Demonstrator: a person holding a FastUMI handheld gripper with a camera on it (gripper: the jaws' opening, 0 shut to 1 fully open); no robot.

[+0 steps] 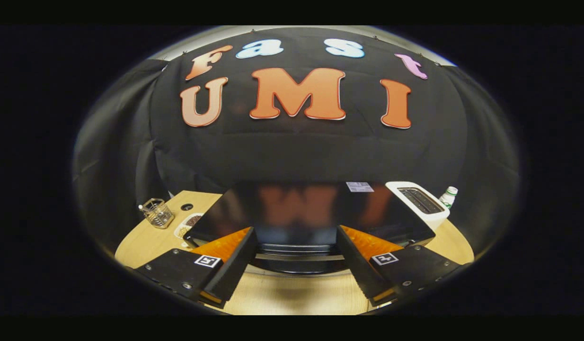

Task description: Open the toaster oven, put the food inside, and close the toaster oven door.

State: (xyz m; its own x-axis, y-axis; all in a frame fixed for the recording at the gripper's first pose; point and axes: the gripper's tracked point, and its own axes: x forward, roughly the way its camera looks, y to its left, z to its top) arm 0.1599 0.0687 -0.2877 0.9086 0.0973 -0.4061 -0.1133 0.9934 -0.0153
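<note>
tool (pixel 296 265) open w/ fingers spread, glossy black toaster oven (pixel 311 213) just ahead at 12 o'clock; white toaster (pixel 417 203) at 2, wire basket (pixel 158 213) at 10, on tabletop (pixel 292 296).

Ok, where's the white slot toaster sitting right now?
In the gripper view, the white toaster sits on the wooden table, beside the black toaster oven, beyond the open tongs, with a small green-capped bottle just past it.

Glossy black toaster oven (pixel 315 208), wooden table (pixel 292 296)
</note>
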